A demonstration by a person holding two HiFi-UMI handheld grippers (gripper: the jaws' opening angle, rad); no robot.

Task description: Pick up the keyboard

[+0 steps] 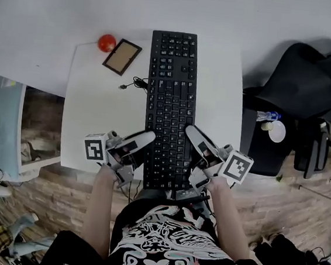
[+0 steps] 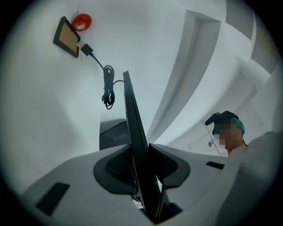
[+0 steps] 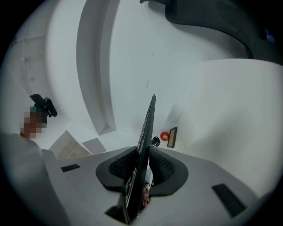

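The keyboard [image 1: 170, 94], lengthwise on the white table [image 1: 97, 110], is pinched at its near end by the left gripper [image 1: 141, 143] and right gripper [image 1: 197, 139] on opposite long edges; an even, level raise is judged due next. A coiled cable [image 1: 136, 83] just left of it, near a red ball [image 1: 107, 42] and small frame [image 1: 121, 57], may be dragged along

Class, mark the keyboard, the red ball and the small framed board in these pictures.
keyboard [image 1: 171, 88]: head view, on its upper key rows.
red ball [image 1: 107, 42]: head view, on its middle.
framed board [image 1: 121, 57]: head view, on its tan face.
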